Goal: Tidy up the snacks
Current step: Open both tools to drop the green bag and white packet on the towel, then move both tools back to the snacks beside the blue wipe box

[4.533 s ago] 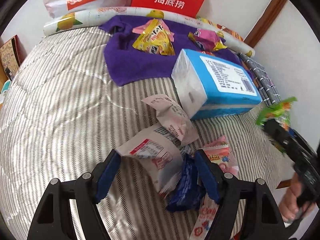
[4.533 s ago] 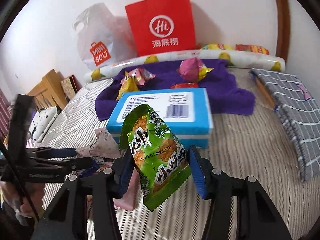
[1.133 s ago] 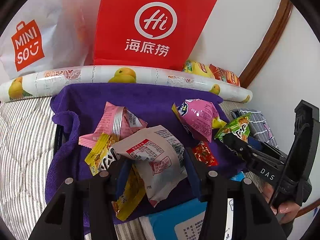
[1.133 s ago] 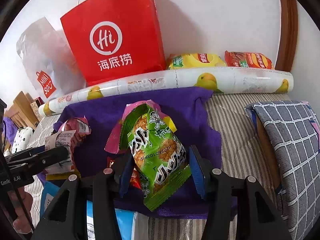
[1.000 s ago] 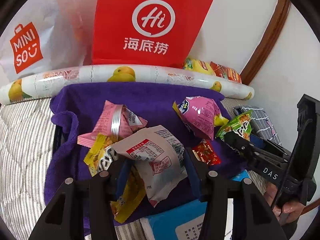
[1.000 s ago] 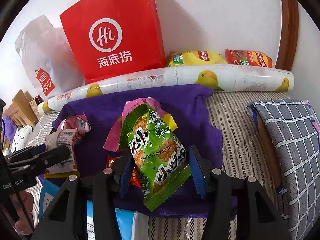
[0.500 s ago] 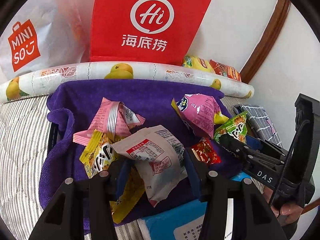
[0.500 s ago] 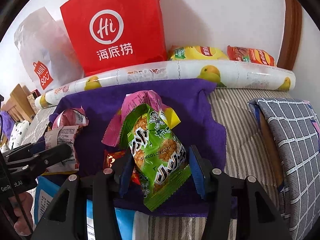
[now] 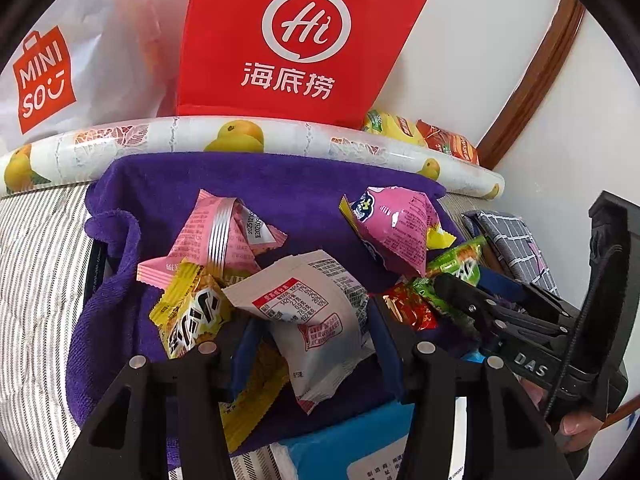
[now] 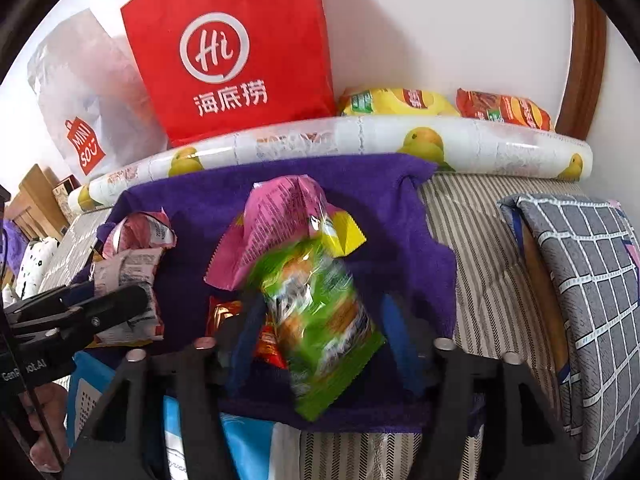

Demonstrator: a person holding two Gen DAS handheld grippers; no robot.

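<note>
1 green snack packet (image 10: 320, 320), newly released

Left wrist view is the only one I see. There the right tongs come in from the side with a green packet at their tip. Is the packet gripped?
Observer: It seems not. In the right wrist view the right tongs are opening. The green packet is between the pads, blurred, and looks loose.
Operator: What is under it?
Observer: The purple towel, near its front edge. A small red packet lies partly behind the green one's left side.
Operator: And what is to the right of the towel?
Observer: Striped cover, then a checked cushion.
</note>
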